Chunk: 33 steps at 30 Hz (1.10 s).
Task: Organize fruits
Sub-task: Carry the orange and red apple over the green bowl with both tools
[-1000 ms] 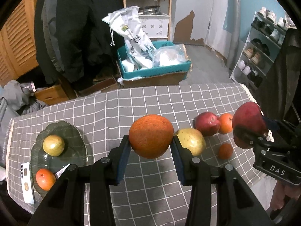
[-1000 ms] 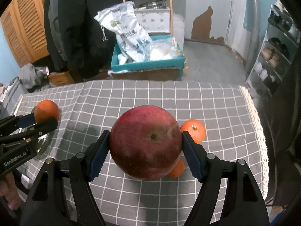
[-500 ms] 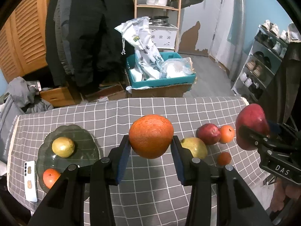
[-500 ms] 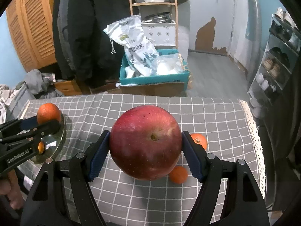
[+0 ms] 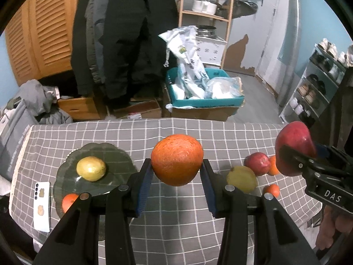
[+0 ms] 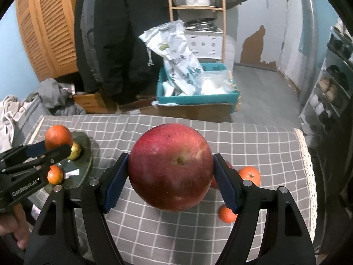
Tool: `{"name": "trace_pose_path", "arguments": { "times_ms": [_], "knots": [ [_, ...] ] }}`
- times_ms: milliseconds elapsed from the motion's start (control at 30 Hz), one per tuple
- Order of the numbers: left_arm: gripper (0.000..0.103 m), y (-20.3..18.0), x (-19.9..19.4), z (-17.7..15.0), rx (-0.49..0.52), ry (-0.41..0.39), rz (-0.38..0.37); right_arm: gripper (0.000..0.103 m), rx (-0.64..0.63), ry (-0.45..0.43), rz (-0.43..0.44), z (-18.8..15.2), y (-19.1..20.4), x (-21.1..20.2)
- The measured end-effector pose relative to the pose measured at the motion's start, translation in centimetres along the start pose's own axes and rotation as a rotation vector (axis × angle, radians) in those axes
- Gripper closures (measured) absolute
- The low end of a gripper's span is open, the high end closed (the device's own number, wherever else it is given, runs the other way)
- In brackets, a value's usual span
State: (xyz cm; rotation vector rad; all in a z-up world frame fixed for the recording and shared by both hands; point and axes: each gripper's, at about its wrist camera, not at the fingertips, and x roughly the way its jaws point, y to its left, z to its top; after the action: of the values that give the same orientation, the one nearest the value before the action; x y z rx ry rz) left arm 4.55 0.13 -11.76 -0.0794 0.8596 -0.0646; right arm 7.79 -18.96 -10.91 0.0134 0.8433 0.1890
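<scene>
My left gripper [image 5: 176, 172] is shut on a large orange [image 5: 177, 160], held above the checked tablecloth. My right gripper [image 6: 171, 172] is shut on a big red apple [image 6: 171, 166], also held above the cloth; the same apple [image 5: 294, 148] shows at the right of the left wrist view. A dark green glass plate [image 5: 114, 156] lies at the left with a yellow pear [image 5: 91, 168] and a small orange [image 5: 68, 202] on it. On the cloth at the right lie a yellow pear [image 5: 241, 178], a red apple [image 5: 257, 163] and two small oranges [image 5: 273, 165] [image 5: 272, 190].
A white phone [image 5: 42, 206] lies left of the plate near the table's edge. Beyond the table stand a teal box with bags [image 5: 205, 88], hanging dark coats [image 5: 123, 33], a wooden shelf and a shoe rack [image 5: 317, 84]. A lace cloth edge [image 6: 307, 165] marks the right side.
Both grippers have risen and pulled back with their fruit still held; more of the room shows, and the plate sits further right in the left wrist view.
</scene>
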Motion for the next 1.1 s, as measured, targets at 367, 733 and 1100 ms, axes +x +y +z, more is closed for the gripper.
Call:
{"name": "trace_pose_path", "arguments": {
  "times_ms": [367,733,1100],
  "knots": [
    [0.059,5.0,-0.5,-0.4,-0.071,-0.01,0.058,0.028,-0.048,0.007,0.074,2.1,5.2,1.7],
    [0.059,10.6,-0.2,-1.7,-0.156,0.009,0.127,0.028,-0.103,0.04,0.155,3.5,11.2,4.6],
    [0.059,15.2,2.5,-4.2,-0.223,0.09,0.182,0.028,-0.161,0.122,0.215,3.2,16.8,8.9]
  ]
}}
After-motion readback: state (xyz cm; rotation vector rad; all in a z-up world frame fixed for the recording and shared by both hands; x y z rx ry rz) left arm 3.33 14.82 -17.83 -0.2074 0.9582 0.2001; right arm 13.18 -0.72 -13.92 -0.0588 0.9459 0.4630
